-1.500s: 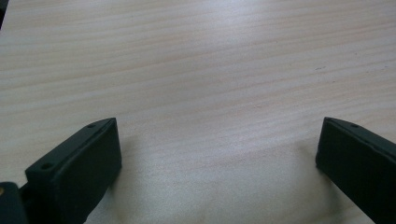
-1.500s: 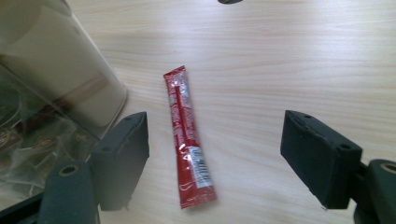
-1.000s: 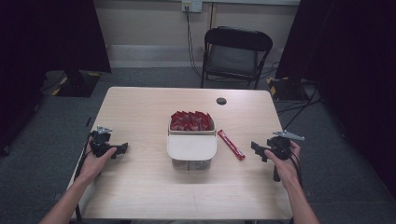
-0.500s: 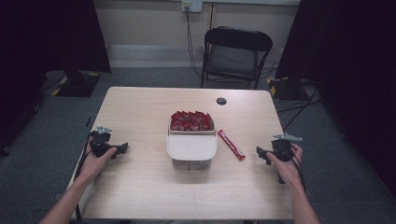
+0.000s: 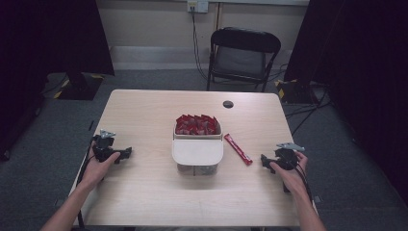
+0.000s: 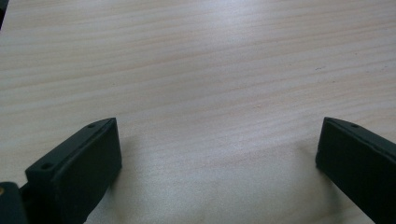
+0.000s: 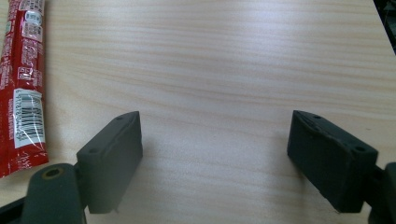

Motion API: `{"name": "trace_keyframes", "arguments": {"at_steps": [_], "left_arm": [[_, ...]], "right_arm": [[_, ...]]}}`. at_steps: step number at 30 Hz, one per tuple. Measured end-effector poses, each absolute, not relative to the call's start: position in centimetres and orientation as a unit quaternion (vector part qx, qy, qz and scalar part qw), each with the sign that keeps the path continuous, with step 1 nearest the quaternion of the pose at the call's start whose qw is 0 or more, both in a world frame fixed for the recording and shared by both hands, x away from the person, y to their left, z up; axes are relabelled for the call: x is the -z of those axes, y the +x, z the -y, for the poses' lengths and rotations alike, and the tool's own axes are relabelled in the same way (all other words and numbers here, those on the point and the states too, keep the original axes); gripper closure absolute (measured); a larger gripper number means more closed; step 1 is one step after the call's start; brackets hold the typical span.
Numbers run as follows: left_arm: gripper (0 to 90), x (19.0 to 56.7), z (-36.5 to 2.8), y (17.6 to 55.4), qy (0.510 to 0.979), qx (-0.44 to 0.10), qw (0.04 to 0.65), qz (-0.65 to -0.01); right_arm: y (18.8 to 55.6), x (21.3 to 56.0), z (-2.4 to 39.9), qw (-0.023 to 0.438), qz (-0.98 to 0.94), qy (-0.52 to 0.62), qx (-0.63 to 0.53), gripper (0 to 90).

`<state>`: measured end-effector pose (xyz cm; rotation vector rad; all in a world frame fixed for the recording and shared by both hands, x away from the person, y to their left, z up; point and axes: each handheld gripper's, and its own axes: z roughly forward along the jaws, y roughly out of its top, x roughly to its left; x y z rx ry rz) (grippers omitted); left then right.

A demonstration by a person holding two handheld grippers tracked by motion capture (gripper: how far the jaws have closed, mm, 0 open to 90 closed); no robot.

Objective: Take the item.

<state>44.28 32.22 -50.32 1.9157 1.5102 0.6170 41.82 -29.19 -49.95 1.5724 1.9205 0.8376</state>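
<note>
Showing barcode: red packet (image 7: 23,88)

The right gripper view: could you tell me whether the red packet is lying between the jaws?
No, the red packet lies on the table off to the left of the open jaws, with bare wood between them.

Both my forearms come in low from the near edge. My left hand-held gripper (image 5: 126,153) sits out at the left side of the worktop (image 5: 144,192), jaws spread wide with nothing between them. My right hand-held gripper (image 5: 263,160) is over at the right side, jaws also wide apart and empty, pointing inward.
</note>
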Motion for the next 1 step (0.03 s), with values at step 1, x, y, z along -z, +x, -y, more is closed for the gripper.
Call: {"name": "trace_keyframes", "arguments": {"at_steps": [1], "left_arm": [[0.0,50.32,-32.22,44.28,0.724,-0.233,0.308,-0.571]], "right_arm": [[41.82,49.95,29.19,0.258,-0.709,0.58,-0.309,17.7]]}}
